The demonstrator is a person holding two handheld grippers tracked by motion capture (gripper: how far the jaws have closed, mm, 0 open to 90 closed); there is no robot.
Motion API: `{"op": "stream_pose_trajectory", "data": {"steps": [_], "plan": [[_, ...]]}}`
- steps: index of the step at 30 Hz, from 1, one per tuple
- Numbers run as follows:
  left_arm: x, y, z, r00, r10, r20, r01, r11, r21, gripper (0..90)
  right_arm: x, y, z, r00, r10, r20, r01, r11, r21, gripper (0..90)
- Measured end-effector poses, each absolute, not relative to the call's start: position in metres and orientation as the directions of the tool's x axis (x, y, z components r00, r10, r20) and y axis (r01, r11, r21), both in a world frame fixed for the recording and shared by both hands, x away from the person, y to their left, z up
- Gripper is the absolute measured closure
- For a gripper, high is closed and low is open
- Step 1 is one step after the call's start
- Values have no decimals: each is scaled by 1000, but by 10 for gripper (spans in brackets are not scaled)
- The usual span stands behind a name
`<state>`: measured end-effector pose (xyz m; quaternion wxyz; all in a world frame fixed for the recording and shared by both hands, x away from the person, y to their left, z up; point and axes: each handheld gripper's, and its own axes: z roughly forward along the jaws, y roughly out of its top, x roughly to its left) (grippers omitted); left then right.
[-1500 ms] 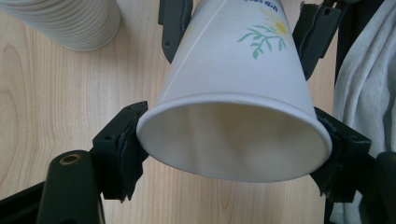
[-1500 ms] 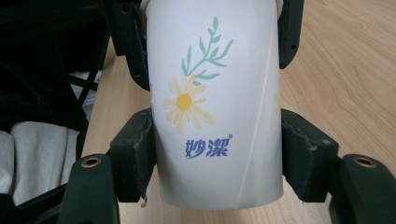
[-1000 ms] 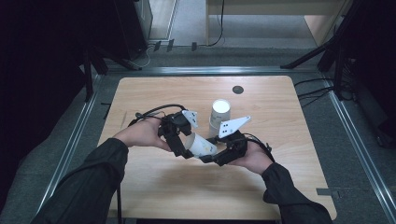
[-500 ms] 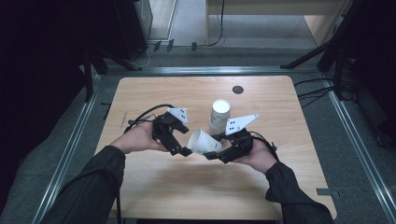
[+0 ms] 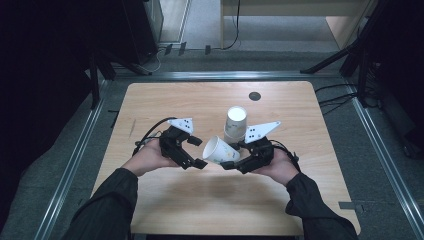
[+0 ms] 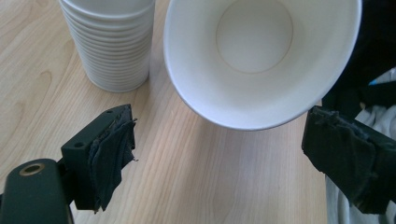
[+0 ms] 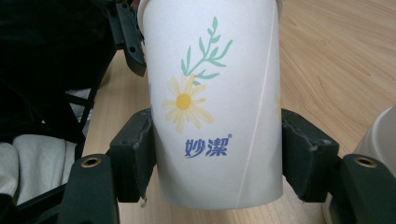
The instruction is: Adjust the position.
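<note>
Right gripper (image 5: 231, 161) clamps a single paper cup (image 5: 220, 150) by its lower body, both pads pressed flat on its sides; in the right gripper view the cup (image 7: 212, 102) shows a daisy print with blue characters and points away from the camera. Cup is tipped on its side above the table (image 5: 165, 100), mouth facing the left gripper (image 5: 198, 152). Left gripper's jaws are spread wide with nothing between the pads; in the left gripper view the cup's open mouth (image 6: 261, 60) sits just beyond and between the two pads (image 6: 112, 149), not touching either as far as I can tell. Behind the held cup, a stack of paper cups (image 5: 235, 124) stands upright on the table, just beside the right gripper. Farther back, a small dark round disc (image 5: 255, 96) lies near the table's far edge.
</note>
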<state>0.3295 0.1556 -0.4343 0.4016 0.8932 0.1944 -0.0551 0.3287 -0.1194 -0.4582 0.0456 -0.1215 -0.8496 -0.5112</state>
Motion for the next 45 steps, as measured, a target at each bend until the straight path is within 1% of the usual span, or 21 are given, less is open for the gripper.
{"op": "stream_pose_trajectory", "data": {"steps": [5, 8, 16, 19, 23, 26, 45], "plan": [[324, 156, -438, 911, 303, -280, 407, -553, 727, 98, 329, -119, -459, -965, 156, 211, 259, 450, 855, 342], [322, 156, -441, 903, 302, -306, 423, -496, 758, 99, 329, -118, -460, -965, 149, 217, 261, 451, 854, 342], [321, 155, -448, 887, 317, -336, 451, -439, 777, 101, 328, -118, -461, -965, 144, 220, 262, 451, 853, 342], [320, 155, -449, 883, 318, -345, 456, -414, 787, 115, 329, -118, -461, -964, 144, 222, 264, 446, 855, 342], [321, 154, -453, 873, 325, -363, 474, -395, 787, 117, 330, -118, -462, -963, 143, 228, 268, 441, 857, 342], [320, 152, -455, 874, 330, -356, 472, -404, 784, 117, 330, -118, -463, -963, 140, 231, 270, 439, 857, 342], [320, 149, -454, 868, 312, -387, 483, -343, 806, 138, 331, -114, -468, -959, 131, 250, 282, 439, 853, 342]]}}
